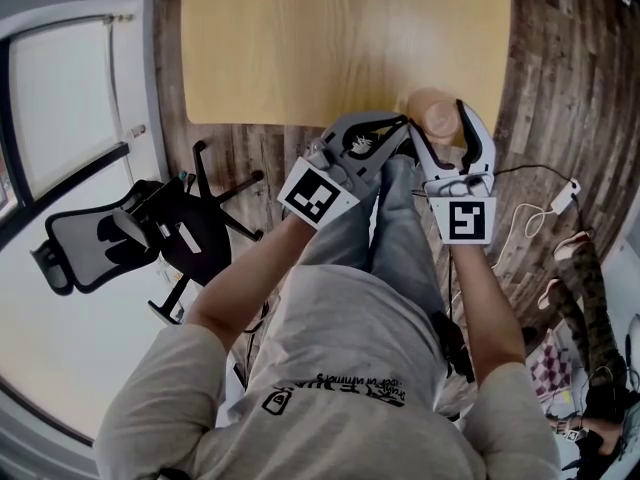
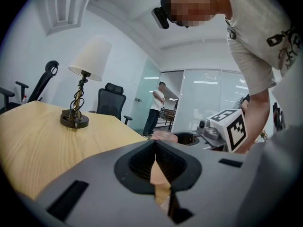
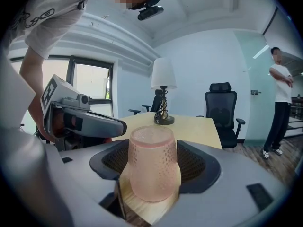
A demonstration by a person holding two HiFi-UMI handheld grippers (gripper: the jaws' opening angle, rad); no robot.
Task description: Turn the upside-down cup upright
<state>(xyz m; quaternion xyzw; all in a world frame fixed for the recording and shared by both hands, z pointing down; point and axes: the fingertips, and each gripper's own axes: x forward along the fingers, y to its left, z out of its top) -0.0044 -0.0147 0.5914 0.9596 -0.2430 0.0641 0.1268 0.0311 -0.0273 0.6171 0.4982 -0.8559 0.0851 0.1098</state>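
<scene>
Pink upside-down cup between right gripper jaws, spread wide, unclamped; left gripper jaws closed, empty.

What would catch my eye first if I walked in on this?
A pink, dotted, see-through cup stands near the edge of the light wooden table, framed by the open right claw, whose two jaws sit either side of it without pressing. Beside it the left claw is shut and empty, and a table lamp with a white shade stands farther along the table.
</scene>
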